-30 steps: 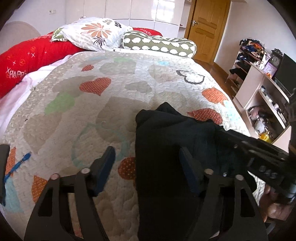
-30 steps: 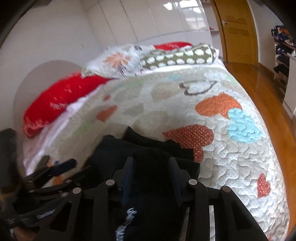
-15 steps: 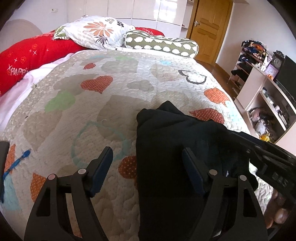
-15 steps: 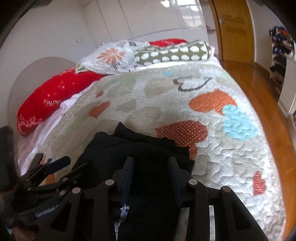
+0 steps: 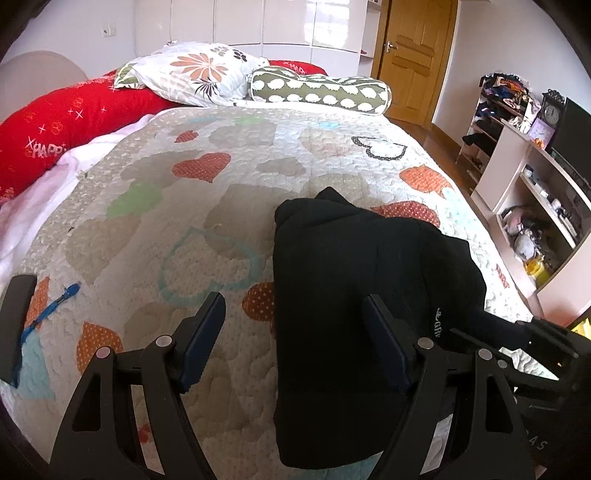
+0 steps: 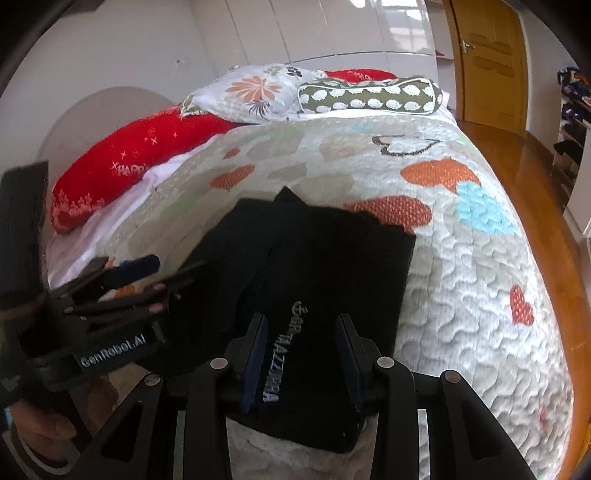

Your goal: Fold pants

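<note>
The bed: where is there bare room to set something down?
Free quilt lies left of the pants, up to the pillows. A narrower strip runs right of the pants. Crowded near both grippers.

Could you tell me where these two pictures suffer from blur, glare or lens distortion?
Left wrist view: sharp overall; the fisheye bows the quilt and darkens the corners; the black pants show almost no fold detail. Right wrist view: the left gripper at the left edge is motion-blurred; daylight glares off the wardrobe doors and the wooden floor; the white lettering on the pants stays readable.
</note>
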Available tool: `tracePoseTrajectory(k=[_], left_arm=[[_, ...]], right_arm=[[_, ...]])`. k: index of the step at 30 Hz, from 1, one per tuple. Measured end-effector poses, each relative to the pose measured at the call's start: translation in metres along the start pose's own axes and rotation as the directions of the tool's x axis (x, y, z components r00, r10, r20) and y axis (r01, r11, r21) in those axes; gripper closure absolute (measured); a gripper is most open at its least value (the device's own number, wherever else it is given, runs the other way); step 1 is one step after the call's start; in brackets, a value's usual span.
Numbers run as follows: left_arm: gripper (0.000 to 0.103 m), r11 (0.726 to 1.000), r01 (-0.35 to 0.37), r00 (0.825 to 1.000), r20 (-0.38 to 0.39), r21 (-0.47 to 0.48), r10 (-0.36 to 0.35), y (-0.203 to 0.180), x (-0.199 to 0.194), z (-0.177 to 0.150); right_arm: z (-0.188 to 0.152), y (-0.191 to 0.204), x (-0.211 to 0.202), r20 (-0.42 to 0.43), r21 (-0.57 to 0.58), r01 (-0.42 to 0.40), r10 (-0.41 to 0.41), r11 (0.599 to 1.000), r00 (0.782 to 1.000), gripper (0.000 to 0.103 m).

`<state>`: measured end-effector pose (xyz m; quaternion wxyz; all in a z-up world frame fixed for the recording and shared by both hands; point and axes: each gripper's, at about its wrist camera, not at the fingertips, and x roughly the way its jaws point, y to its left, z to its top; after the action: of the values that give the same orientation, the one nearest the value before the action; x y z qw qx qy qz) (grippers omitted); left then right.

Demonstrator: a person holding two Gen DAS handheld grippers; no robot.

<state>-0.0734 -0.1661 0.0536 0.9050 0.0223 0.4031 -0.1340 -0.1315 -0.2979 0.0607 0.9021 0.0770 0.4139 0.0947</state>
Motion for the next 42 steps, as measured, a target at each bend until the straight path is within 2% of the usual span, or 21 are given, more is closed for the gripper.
tracePoseTrajectory(k=[8, 33, 42], left_arm=[[0.025, 1.0, -0.015, 1.0, 0.011, 0.019, 0.015, -0.005, -0.001, -0.003], [0.025, 0.999, -0.015, 1.0, 0.007, 0.028, 0.015, -0.009, 0.002, -0.004], [0.025, 0.999, -0.026, 0.999, 0.026, 0.038, 0.025, -0.007, -0.007, -0.001]], right_arm=[[-0.014, -0.006, 0.004, -0.005, 0.015, 0.006, -0.006, 1.0, 1.0, 0.066], [-0.015, -0.005, 0.008, -0.011, 0.022, -0.009, 0.009, 1.0, 1.0, 0.065], [-0.01, -0.01, -0.002, -0.002, 0.059, -0.044, 0.045, 0.997, 0.999, 0.064]])
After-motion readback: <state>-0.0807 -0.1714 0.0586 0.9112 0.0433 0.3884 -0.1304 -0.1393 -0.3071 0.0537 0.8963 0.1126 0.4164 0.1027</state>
